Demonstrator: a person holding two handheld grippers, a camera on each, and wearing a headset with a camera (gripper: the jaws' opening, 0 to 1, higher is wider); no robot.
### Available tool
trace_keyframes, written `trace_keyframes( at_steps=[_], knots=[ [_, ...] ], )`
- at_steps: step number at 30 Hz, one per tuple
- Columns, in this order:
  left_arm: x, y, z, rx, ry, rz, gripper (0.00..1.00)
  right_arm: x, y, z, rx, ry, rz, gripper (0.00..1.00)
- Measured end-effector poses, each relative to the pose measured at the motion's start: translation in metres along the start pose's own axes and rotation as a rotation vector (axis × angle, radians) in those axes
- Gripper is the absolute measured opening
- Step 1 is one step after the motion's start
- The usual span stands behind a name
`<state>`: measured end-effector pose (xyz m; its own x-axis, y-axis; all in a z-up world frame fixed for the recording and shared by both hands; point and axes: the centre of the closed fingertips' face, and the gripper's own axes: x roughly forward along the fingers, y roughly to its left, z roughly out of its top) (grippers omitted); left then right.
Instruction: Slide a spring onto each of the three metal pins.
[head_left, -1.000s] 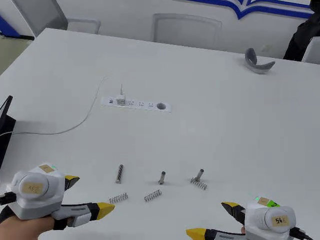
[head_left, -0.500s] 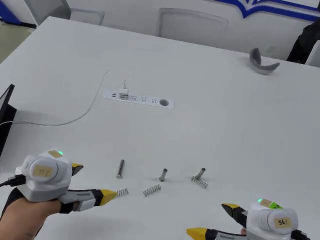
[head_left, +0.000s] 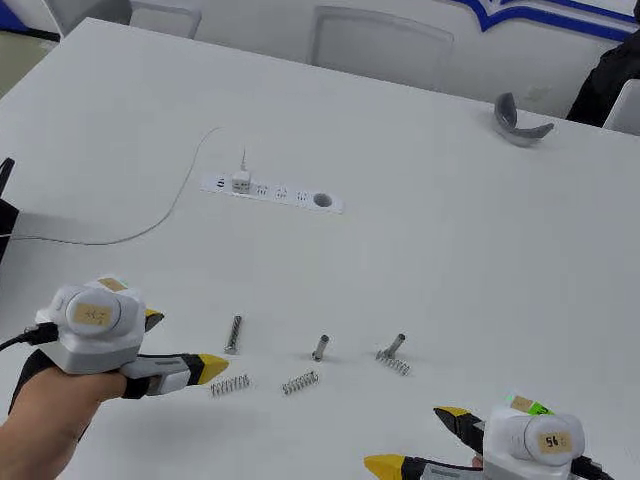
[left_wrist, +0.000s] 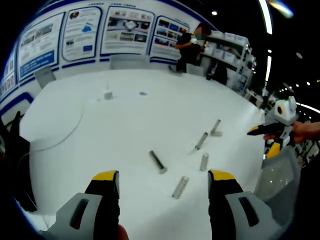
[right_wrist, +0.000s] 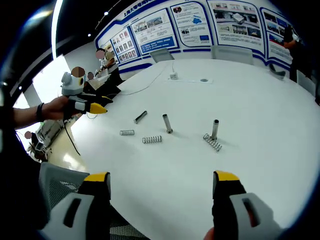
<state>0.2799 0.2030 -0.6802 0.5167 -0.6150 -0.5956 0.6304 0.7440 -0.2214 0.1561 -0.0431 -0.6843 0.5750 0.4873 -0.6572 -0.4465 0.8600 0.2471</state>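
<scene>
Head view: on the near part of the white table (head_left: 480, 260), a row of three metal pins. Left pin (head_left: 233, 334) lying flat; middle pin (head_left: 320, 347) and right pin (head_left: 395, 346) apparently standing. No spring threaded on any of them. Just nearer than the row, three loose springs: left spring (head_left: 230, 385), middle spring (head_left: 300, 382), and right spring (head_left: 393, 363) just beside the right pin's foot. Left gripper (head_left: 182, 343) hovering just left of the left spring, claw spread apart and empty. Right gripper (head_left: 415, 438) at the near right edge, well apart from the parts, likewise spread and empty. Farther off, a power strip (head_left: 272, 193).

Left gripper view: looking out between two parted jaws at the left spring close ahead, with the left pin just beyond it.

Right gripper view: jaws wide, nothing between them; all pins and springs farther out.

Judged progress: none of the three done. All three springs left to pick up and slide on, probably with the flat pin to be held or stood up first.
</scene>
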Motion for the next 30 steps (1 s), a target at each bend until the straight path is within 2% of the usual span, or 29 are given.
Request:
trace_keyframes(
  at_steps=[6,19,30],
  knots=[
    [0.008,0.000,0.002,-0.009,0.005,0.005,0.72,0.001,0.000,-0.002,0.003,0.004,0.000,0.85],
    [0.041,0.000,0.007,-0.036,0.019,0.001,0.68,0.002,-0.003,-0.002,0.004,0.005,0.004,0.85],
    [0.062,0.002,0.004,-0.061,0.042,0.002,0.64,0.004,0.000,0.000,0.018,-0.003,0.008,0.85]
  ],
)
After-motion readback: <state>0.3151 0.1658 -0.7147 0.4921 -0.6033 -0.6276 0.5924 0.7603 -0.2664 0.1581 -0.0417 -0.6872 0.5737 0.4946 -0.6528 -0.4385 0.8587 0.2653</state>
